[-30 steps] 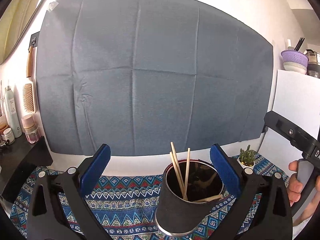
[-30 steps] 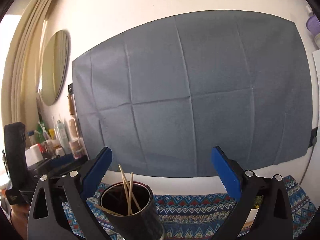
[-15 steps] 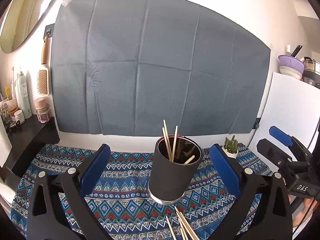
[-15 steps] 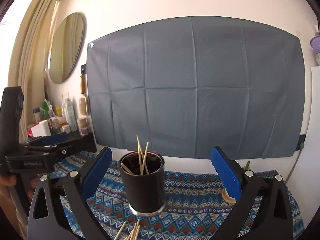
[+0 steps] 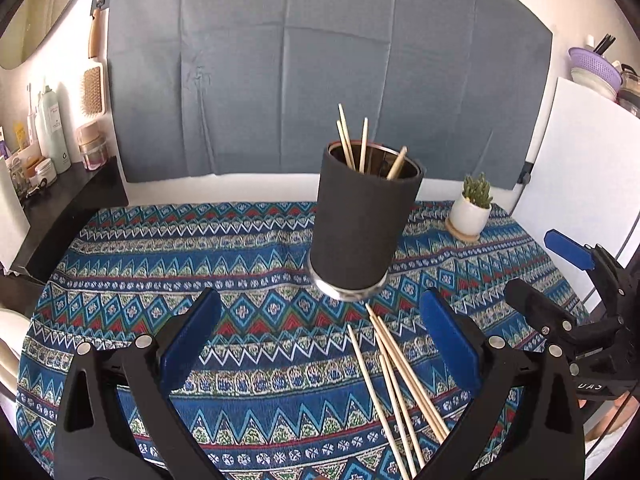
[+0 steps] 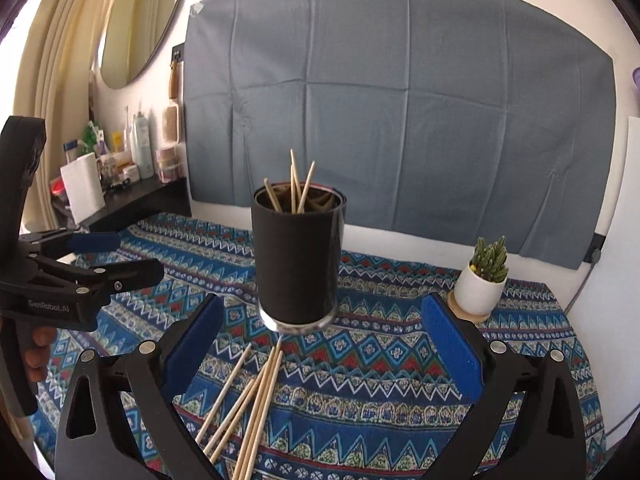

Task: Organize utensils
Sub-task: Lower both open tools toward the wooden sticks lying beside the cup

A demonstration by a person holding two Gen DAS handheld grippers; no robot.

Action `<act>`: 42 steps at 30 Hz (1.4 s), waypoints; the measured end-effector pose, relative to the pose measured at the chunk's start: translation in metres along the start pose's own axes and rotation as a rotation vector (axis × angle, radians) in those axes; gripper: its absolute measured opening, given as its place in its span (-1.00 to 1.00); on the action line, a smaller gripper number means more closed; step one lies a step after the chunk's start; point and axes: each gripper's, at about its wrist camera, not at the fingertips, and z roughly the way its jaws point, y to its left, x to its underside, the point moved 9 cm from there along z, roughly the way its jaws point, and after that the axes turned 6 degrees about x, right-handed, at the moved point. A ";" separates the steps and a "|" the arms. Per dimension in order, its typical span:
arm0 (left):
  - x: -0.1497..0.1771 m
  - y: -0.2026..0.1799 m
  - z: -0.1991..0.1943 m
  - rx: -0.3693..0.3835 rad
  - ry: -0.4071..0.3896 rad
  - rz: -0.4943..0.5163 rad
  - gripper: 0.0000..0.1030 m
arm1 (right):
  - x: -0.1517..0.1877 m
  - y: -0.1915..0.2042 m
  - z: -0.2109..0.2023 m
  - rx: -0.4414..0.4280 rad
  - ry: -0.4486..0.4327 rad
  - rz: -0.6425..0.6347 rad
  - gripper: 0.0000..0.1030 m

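Note:
A black cylindrical holder [image 5: 362, 218] [image 6: 298, 258] stands upright on the patterned cloth, with several wooden chopsticks [image 5: 362, 146] [image 6: 297, 188] sticking out of it. More chopsticks [image 5: 394, 376] [image 6: 250, 396] lie loose on the cloth just in front of the holder. My left gripper [image 5: 320, 344] is open, hovering near the table's front with nothing between its blue pads. Open as well, my right gripper [image 6: 322, 350] sits above the loose chopsticks. Each gripper appears at the edge of the other's view.
A small potted cactus [image 5: 472, 204] [image 6: 482, 274] stands at the back right of the cloth. A dark shelf [image 5: 60, 204] with bottles and jars runs along the left. A white board [image 5: 580, 184] leans at the right. A grey cloth [image 6: 400, 112] hangs on the wall behind.
Both grippers have pulled back and tilted downward from the holder. The holder now looks farther away, and the loose chopsticks on the cloth have come into view.

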 end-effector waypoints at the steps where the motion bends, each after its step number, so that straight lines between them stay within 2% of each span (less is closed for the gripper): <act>1: 0.008 -0.001 0.005 -0.002 0.024 0.010 0.89 | 0.009 0.003 0.003 -0.001 0.026 -0.018 0.84; 6: 0.037 0.006 0.030 -0.028 0.119 0.003 0.89 | 0.049 0.015 0.018 -0.012 0.146 -0.073 0.84; 11: 0.058 0.009 0.052 -0.041 0.196 0.012 0.89 | 0.079 0.017 0.035 -0.056 0.271 -0.028 0.84; 15: 0.075 0.006 0.070 -0.005 0.273 0.019 0.89 | 0.106 0.016 0.054 -0.084 0.388 0.008 0.84; 18: 0.084 0.004 0.082 0.022 0.311 0.016 0.89 | 0.119 0.013 0.066 -0.083 0.435 0.015 0.84; 24: 0.092 0.008 0.101 0.008 0.345 0.007 0.89 | 0.132 0.011 0.081 -0.061 0.469 -0.025 0.84; 28: 0.098 0.004 0.107 0.013 0.353 0.022 0.89 | 0.134 0.011 0.083 -0.038 0.449 -0.075 0.84; 31: 0.099 0.000 0.110 0.011 0.359 0.057 0.88 | 0.135 0.008 0.083 -0.037 0.439 -0.059 0.84; 34: 0.100 -0.002 0.115 -0.026 0.351 0.095 0.89 | 0.136 0.005 0.082 -0.031 0.434 -0.049 0.84; 42: 0.098 -0.004 0.117 -0.031 0.340 0.092 0.90 | 0.139 0.005 0.080 -0.044 0.449 -0.005 0.84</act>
